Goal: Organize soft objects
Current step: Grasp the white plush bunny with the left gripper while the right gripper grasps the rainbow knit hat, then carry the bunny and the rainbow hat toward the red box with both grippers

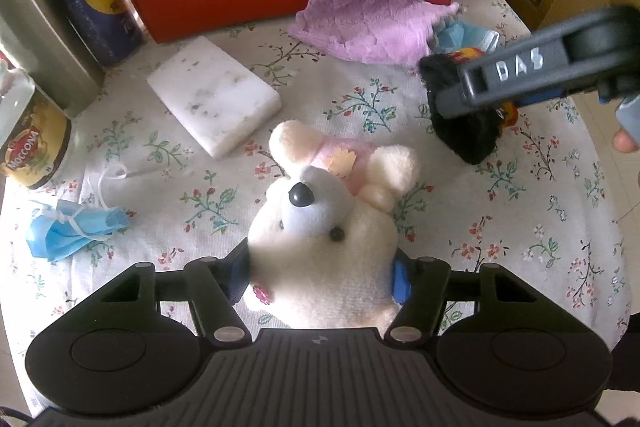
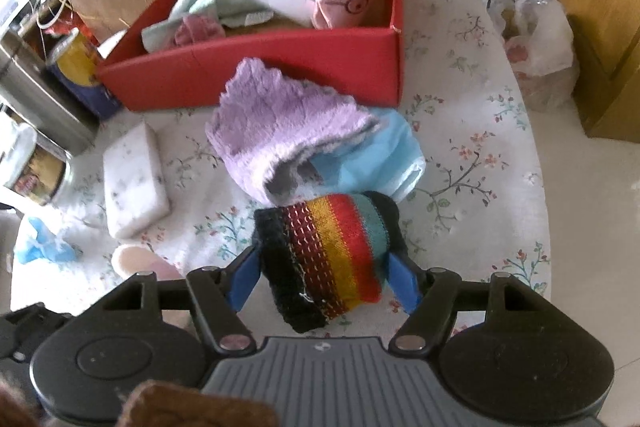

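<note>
Two readable labels, MOCCONA jar (image 1: pixel 30 151), DAS right gripper (image 1: pixel 448 99)

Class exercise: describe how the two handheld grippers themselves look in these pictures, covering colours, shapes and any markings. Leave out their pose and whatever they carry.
The left gripper and the right gripper match: a black body with two round housings, a grey ribbed centre plate, black linkage arms with silver pins, and blue finger pads. In the left wrist view the right gripper's finger is dark grey with raised letters reading DAS.
</note>
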Demonstrator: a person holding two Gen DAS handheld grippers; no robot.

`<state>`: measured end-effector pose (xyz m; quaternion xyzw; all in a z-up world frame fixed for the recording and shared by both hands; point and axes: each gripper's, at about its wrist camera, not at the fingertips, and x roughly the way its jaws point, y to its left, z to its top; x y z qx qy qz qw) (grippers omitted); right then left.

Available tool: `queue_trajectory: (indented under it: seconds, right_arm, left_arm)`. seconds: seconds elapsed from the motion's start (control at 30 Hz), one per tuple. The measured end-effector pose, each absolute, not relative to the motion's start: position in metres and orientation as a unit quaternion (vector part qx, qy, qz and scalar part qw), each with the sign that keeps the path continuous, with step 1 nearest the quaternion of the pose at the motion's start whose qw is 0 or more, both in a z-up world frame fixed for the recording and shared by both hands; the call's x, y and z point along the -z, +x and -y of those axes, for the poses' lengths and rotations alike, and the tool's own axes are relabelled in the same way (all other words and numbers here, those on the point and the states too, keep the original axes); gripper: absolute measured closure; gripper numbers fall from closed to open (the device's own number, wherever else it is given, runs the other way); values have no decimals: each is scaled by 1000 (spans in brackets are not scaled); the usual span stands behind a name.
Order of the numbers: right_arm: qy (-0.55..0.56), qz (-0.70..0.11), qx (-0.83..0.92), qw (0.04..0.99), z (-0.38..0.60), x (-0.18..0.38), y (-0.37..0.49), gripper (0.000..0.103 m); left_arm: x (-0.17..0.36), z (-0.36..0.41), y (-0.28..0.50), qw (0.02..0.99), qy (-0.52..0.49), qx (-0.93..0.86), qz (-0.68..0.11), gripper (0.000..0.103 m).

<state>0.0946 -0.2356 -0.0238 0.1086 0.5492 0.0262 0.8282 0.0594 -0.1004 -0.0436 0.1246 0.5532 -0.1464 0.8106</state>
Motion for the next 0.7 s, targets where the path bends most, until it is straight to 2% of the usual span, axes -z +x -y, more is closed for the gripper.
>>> queue_trajectory:
  seconds: [0.07,0.13,0.23,0.7]
  right_arm:
    - [106,-553,-22,826,238,27,93,75]
    - [107,-554,-20,825,242,27,91,89]
    - [114,-559,-29,821,245,27,86,102]
    - [128,-529,-68,836,242,-1,50,103]
  left_arm:
    - [44,101,59,810,124,150,-554,39]
    - [44,102,58,810,123,152,-553,39]
    - [43,100,57,811,120,154,-552,39]
    - [25,92,53,827,99,154,-532,39]
